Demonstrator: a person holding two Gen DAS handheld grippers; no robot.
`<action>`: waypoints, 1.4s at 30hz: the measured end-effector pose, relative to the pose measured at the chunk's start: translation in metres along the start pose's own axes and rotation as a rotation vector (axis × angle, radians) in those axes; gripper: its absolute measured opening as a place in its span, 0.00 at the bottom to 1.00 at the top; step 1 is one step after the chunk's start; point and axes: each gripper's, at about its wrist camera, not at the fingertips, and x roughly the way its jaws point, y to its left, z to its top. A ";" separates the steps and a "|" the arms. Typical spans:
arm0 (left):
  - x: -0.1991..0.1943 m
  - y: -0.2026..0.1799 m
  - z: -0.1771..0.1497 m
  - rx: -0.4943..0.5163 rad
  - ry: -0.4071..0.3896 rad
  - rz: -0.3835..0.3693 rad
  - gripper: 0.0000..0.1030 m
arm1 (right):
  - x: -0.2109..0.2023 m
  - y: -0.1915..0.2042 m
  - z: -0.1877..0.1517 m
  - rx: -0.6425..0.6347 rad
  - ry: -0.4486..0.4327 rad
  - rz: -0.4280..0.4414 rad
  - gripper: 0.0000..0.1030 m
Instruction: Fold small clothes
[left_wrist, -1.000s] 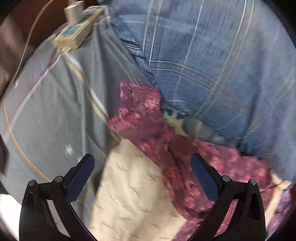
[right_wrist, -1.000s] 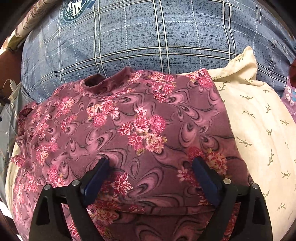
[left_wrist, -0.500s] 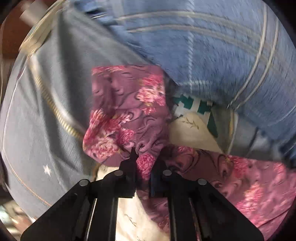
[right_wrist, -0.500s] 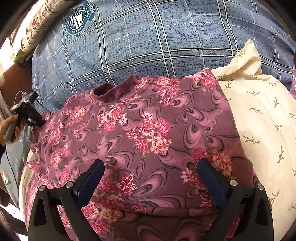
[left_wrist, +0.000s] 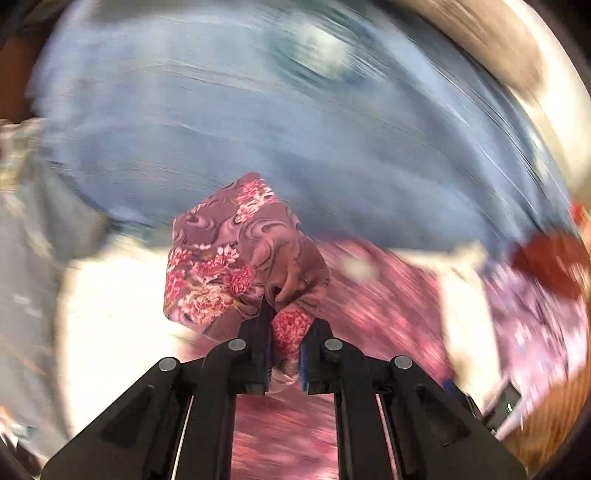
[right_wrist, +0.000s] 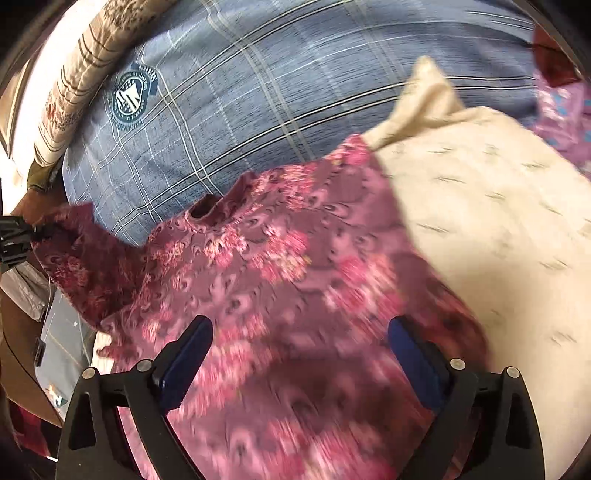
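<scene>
Floral maroon top (right_wrist: 266, 280) lies spread over a cream leaf-print cloth (right_wrist: 480, 229), both on the blue plaid bedspread (right_wrist: 258, 92), neckline toward the far side. It looks light, soft and limp, so I judge it will sag and drag wherever it is not held; a sleeve end or hem corner is the best place to take hold. My left gripper (left_wrist: 284, 332) is clamped on a bunched sleeve (left_wrist: 229, 266) of it, lifted clear of the bed. My right gripper (right_wrist: 299, 354) hovers over the lower body of the top, jaws wide, holding nothing.
</scene>
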 end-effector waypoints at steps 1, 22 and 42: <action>0.021 -0.020 -0.017 0.019 0.048 -0.037 0.09 | -0.012 -0.004 -0.006 -0.002 0.003 -0.021 0.93; 0.006 0.076 -0.123 -0.319 0.086 -0.185 0.81 | -0.027 0.010 0.024 0.110 0.021 0.196 0.95; 0.078 0.085 -0.137 -0.474 0.168 -0.186 0.52 | 0.001 -0.008 0.073 0.092 -0.032 -0.008 0.07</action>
